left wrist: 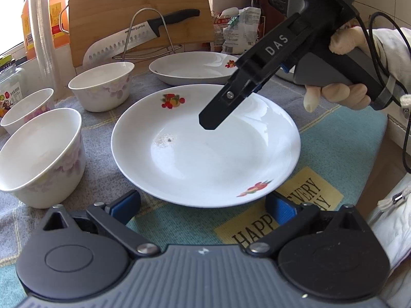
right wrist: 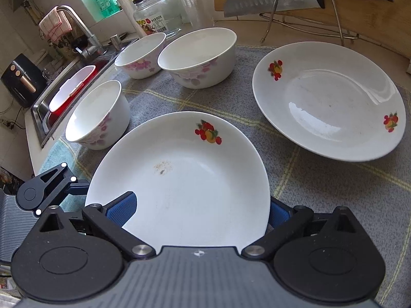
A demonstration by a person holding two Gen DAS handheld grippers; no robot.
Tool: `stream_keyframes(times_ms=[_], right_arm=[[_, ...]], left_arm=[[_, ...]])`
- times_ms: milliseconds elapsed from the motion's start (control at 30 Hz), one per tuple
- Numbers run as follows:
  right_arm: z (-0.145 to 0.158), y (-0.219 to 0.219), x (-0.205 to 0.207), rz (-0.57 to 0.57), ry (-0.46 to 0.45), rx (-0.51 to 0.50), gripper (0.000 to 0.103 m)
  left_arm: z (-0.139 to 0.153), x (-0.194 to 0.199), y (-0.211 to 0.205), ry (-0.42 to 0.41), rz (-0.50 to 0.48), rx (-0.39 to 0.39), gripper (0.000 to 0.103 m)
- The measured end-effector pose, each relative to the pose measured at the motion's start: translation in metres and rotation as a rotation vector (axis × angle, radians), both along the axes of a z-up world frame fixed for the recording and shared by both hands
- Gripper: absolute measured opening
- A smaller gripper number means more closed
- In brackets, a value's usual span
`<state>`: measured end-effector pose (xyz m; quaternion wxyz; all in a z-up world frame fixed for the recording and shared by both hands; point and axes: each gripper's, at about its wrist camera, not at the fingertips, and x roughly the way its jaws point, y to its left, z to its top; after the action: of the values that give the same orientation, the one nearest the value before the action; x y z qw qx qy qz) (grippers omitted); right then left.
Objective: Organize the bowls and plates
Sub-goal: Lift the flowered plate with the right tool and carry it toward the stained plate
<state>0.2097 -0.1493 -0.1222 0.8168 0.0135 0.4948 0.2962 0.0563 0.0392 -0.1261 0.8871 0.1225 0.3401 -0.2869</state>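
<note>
A white plate with fruit prints (left wrist: 205, 148) (right wrist: 185, 179) lies on the cloth in the middle. A second like plate (left wrist: 192, 68) (right wrist: 328, 100) lies behind it. Three white floral bowls (left wrist: 102, 84) (left wrist: 38, 154) (left wrist: 25, 110) stand to the left; they also show in the right wrist view (right wrist: 200, 56) (right wrist: 99, 115) (right wrist: 141, 54). My left gripper (left wrist: 203, 205) is open at the near plate's front rim. My right gripper (right wrist: 203, 210) (left wrist: 213, 118) is open, one finger above and one below the near plate's rim.
A cutting board (left wrist: 138, 12) with a knife (left wrist: 143, 36) on a wire rack stands at the back. A stack of plastic cups (left wrist: 41, 25), jars and bottles stand at the left. A sink (right wrist: 72, 89) lies beyond the bowls. A checked cloth (right wrist: 334, 192) covers the counter.
</note>
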Motion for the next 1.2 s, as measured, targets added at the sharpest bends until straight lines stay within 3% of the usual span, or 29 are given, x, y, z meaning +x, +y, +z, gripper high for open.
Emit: stream_keyframes(times_ms=[400, 667, 1200], right_arm=[[0.001, 0.002, 0.011, 0.046, 0.008, 0.003, 0.103], [0.001, -0.01, 0.019, -0.014, 0.068, 0.086, 0.103], [0.002, -0.008, 0.026, -0.021, 0.098, 0.088, 0.103]], left_arm=[[0.0, 0.004, 0.001, -0.001, -0.039, 0.0, 0.103], [0.0, 0.007, 0.002, -0.002, -0.067, 0.0, 0.103], [0.001, 0.009, 0.002, -0.003, -0.091, 0.0, 0.103]])
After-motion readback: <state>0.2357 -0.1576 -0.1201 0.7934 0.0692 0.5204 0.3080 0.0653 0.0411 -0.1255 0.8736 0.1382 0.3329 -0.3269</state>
